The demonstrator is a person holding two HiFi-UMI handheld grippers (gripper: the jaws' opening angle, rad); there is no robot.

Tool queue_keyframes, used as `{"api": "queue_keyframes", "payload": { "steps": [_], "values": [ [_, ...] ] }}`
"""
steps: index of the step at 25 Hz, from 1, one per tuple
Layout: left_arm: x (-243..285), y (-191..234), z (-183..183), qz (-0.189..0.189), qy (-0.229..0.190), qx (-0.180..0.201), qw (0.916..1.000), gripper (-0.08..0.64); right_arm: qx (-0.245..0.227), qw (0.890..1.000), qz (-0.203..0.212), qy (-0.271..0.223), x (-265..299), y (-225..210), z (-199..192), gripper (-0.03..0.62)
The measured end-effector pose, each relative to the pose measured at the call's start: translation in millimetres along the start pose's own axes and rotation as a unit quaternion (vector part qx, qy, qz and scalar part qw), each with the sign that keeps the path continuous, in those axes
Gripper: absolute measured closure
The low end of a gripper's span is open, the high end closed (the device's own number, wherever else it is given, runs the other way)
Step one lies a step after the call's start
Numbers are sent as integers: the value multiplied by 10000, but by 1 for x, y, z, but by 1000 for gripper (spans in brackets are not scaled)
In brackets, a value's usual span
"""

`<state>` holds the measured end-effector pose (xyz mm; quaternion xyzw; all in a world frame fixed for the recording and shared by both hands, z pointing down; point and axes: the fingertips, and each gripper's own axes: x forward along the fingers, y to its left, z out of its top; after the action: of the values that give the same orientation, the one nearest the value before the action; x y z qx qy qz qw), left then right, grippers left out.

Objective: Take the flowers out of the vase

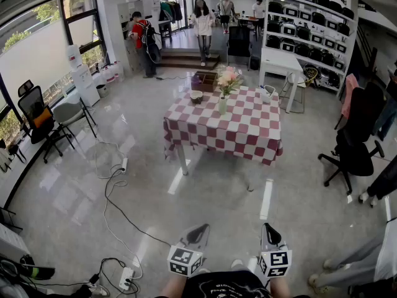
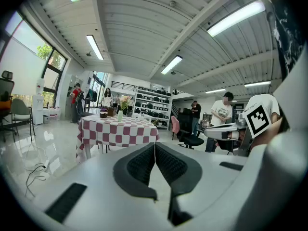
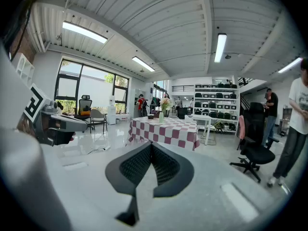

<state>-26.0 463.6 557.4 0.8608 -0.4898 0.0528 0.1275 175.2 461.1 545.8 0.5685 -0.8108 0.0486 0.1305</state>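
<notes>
Far ahead stands a table with a red-and-white checked cloth (image 1: 231, 134). On it a pale green vase (image 1: 223, 105) holds pink flowers (image 1: 228, 78), upright. Both grippers hang low near my body, well short of the table. The left gripper (image 1: 198, 230) and the right gripper (image 1: 268, 228) are shut with nothing between the pads. In the left gripper view the shut left gripper (image 2: 154, 146) points toward the vase (image 2: 120, 115) and flowers (image 2: 125, 101). The right gripper (image 3: 151, 146), also shut and empty, faces the vase (image 3: 161, 117) on the table (image 3: 166, 130).
A brown box (image 1: 205, 80) and a small bowl (image 1: 196, 96) share the table. Cables and a power strip (image 1: 126, 278) trail over the floor at left. Office chairs (image 1: 350, 148) (image 1: 38, 121) flank the room. People stand at the back, and shelving (image 1: 310, 33) fills the back right.
</notes>
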Motion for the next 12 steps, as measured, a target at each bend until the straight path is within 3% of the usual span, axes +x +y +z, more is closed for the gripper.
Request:
{"api": "queue_keyframes", "payload": {
  "steps": [8,12],
  "values": [
    [1,14,-4,111,-7,4,9999,546,-70,10000,-42,32,8,5,-7,588],
    [5,16,4,91,-73,52,9999,546,191,9998,4,-34,13,4,-5,588]
  ]
}}
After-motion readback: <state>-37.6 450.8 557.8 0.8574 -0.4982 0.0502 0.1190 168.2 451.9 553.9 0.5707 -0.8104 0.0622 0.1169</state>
